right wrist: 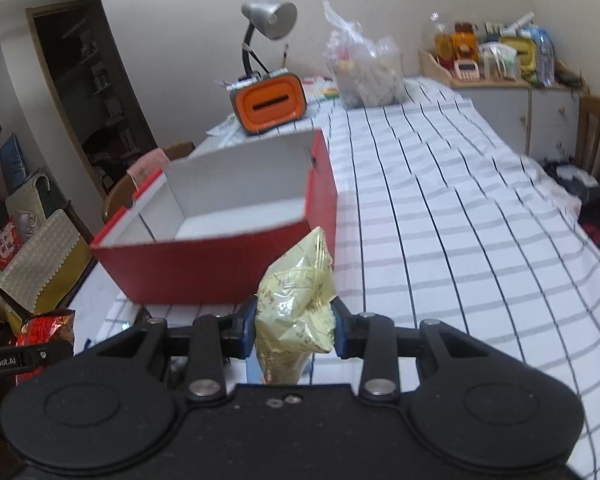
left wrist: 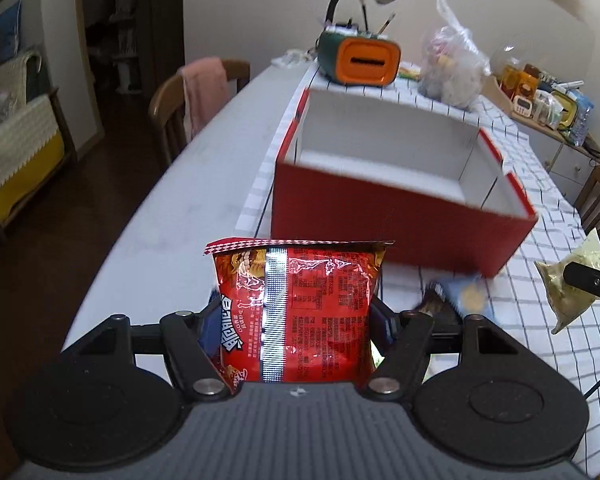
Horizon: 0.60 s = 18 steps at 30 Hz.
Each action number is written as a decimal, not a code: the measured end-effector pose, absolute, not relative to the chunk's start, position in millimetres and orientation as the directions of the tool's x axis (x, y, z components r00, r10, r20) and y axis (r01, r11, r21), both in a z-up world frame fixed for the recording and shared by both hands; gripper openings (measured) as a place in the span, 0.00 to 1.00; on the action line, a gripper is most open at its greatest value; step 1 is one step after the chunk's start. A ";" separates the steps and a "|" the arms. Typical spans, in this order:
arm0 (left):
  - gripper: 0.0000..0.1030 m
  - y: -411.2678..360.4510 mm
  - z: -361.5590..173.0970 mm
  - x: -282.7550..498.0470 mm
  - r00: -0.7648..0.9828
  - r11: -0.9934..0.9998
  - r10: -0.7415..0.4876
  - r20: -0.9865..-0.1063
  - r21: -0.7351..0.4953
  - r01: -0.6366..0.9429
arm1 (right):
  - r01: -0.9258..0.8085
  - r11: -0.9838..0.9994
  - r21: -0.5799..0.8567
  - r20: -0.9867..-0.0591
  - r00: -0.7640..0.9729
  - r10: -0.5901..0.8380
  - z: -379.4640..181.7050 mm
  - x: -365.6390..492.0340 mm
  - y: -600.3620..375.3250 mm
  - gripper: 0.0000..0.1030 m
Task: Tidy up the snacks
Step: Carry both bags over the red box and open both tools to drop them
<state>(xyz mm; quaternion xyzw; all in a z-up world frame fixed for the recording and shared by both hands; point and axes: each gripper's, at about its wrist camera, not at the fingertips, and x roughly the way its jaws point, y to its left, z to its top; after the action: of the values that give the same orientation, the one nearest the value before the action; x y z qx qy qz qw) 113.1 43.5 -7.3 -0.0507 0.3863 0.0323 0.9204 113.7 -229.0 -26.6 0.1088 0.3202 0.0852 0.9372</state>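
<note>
Left wrist view: a glossy, crinkled red foil packet [left wrist: 300,312] is pinched upright between the jaws of the left gripper [left wrist: 296,320], held above the table before an open red box [left wrist: 396,236] (white inside, empty).

Right wrist view: a wrinkled pale-yellow pouch [right wrist: 296,312] is clamped by the right gripper [right wrist: 294,330], angled downward over the checked cloth [right wrist: 460,240], near the box's front corner.
</note>
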 end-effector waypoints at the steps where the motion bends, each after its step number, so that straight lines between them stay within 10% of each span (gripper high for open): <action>1: 0.67 42.0 -3.1 117.6 0.708 0.993 0.025 -0.706 -0.062 -0.097 | -0.095 0.963 0.254 -0.575 0.786 0.229 -22.4 116.1 -228.2 0.34; 18: 0.67 20.1 34.0 224.5 0.776 0.999 0.040 -0.630 -0.002 -0.053 | -0.121 0.982 0.147 -0.566 0.804 0.184 13.1 210.4 -201.9 0.34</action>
<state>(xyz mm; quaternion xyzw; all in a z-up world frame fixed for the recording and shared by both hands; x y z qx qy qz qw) 224.5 20.1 34.0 -0.0097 0.3341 0.0248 0.9422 210.4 -201.9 13.1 0.0518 0.3026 0.0806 0.9483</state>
